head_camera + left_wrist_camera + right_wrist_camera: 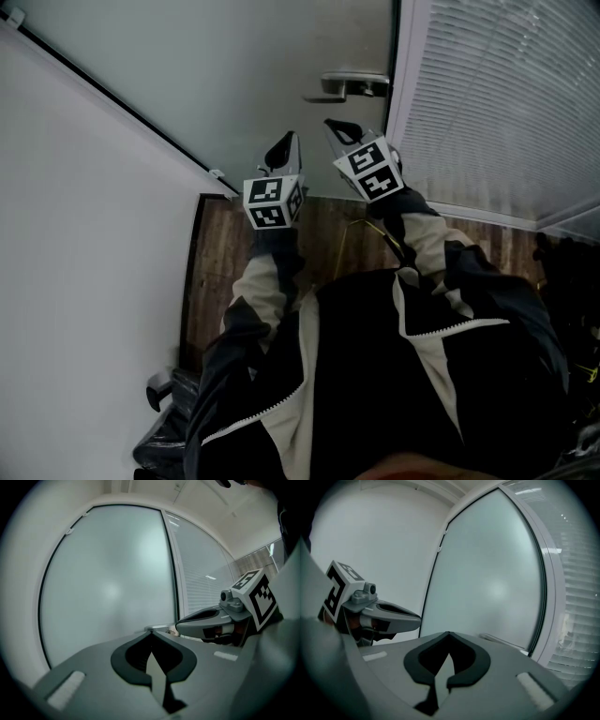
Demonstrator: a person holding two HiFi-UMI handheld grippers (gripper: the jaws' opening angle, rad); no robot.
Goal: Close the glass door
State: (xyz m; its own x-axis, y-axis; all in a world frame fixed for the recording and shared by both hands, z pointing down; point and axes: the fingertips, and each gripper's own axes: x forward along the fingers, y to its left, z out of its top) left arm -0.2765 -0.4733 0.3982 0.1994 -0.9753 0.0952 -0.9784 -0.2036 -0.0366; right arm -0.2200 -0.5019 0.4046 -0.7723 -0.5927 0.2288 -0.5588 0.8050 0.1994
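The frosted glass door [234,66] fills the space ahead, and its metal lever handle [347,85] sits near its right edge beside the white frame. My left gripper [284,148] is shut with nothing in it and points level at the pane, left of and below the handle. My right gripper [339,128] is also shut and empty, with its tip just below the handle; whether it touches I cannot tell. In the left gripper view the jaws [150,632] meet in front of the door [112,583]. In the right gripper view the jaws [449,633] meet, and the handle [497,640] shows behind them.
A white wall [75,234] runs along the left. A window with closed blinds [506,103] stands right of the door frame. Wood floor [323,234] lies below the grippers. A dark chair or bag [173,422] sits at the lower left, and dark clutter [567,281] at the right.
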